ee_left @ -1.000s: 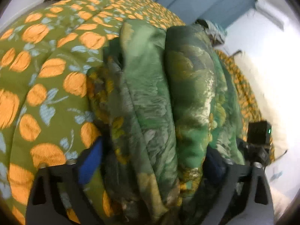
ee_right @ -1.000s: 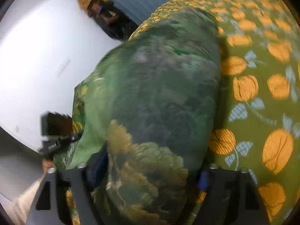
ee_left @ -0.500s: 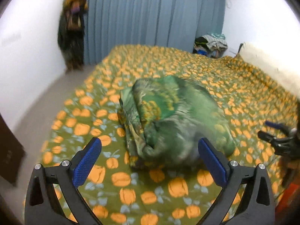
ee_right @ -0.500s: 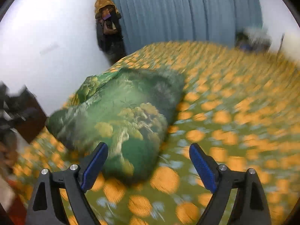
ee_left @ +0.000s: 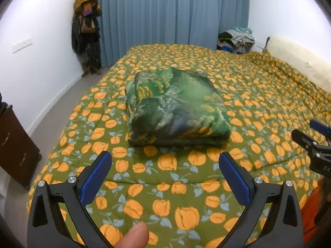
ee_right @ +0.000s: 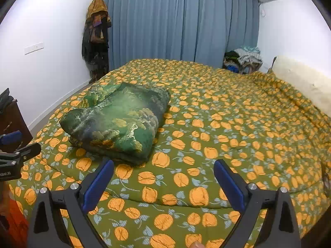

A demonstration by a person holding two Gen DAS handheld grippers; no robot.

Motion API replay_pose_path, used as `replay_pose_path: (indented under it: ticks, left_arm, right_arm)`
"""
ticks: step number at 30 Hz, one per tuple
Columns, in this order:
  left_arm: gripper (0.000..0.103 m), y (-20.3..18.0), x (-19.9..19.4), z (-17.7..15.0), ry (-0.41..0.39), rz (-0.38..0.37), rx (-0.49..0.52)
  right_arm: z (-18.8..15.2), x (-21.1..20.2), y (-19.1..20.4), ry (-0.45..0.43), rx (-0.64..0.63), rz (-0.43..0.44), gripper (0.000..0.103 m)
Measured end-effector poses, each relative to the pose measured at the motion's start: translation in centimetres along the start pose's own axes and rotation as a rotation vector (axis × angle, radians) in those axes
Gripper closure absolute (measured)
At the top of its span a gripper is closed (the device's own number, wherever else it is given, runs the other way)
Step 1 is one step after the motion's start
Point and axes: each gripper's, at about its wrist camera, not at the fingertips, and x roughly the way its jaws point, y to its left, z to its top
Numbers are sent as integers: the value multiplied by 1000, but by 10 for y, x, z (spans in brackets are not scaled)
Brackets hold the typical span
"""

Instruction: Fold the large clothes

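A green patterned garment (ee_left: 175, 107) lies folded in a thick bundle on the bed (ee_left: 258, 103), near its foot-left side; it also shows in the right wrist view (ee_right: 120, 122). My left gripper (ee_left: 165, 165) is open and empty, held back from the bundle above the bed's near edge. My right gripper (ee_right: 163, 171) is open and empty, to the right of the bundle and apart from it. Each gripper shows at the edge of the other's view: the right one (ee_left: 314, 142), the left one (ee_right: 14, 148).
The bed has a green cover with orange fruit print (ee_right: 227, 124). A blue curtain (ee_left: 165, 16) hangs behind. Clothes hang in the left corner (ee_left: 85, 31). A clothes pile (ee_left: 235, 39) sits at the back right. A dark wooden cabinet (ee_left: 14, 144) stands at left. A pillow (ee_left: 300, 66) lies at right.
Both grippers let go of the green bundle, opened and pulled back from it. The bundle now rests on the bed.
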Motion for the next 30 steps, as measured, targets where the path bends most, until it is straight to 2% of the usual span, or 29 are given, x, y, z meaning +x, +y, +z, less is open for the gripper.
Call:
replay_pose_path:
  ticks: [3,7,10,14,16,19,21,30]
  left_arm:
    - [0,-10,-11,-4,-7,18,12]
    - [0,-22,-28,-10,-57,67,55]
    - [0,-29,-44,-13,-112,130,71]
    - [0,-36,-61,-15,-149,236,76]
    - [0,-40,-66,-16,-137,241,87]
    - [0,-43,-75,-20,-114,232,96]
    - [0,-44,-81,-23,-111,224,97]
    - [0,-38,-85,-34,-49,188,61]
  right_arm:
    - [-1,-16,-6,-29,28,13,4]
    - [0,-31,-9,-51,60,34,4]
    - [-3,-44,-8,-90,62,99,4]
    - [-3,-48,2,-44,17,118,4]
    - [-6,-56,1,-71,43,148,4]
    - [-9,-66,5,-97,23,106,4]
    - [-10,-70,8,-80,-3,67,2]
    - [-19,-79,17,-37,-32,30,1]
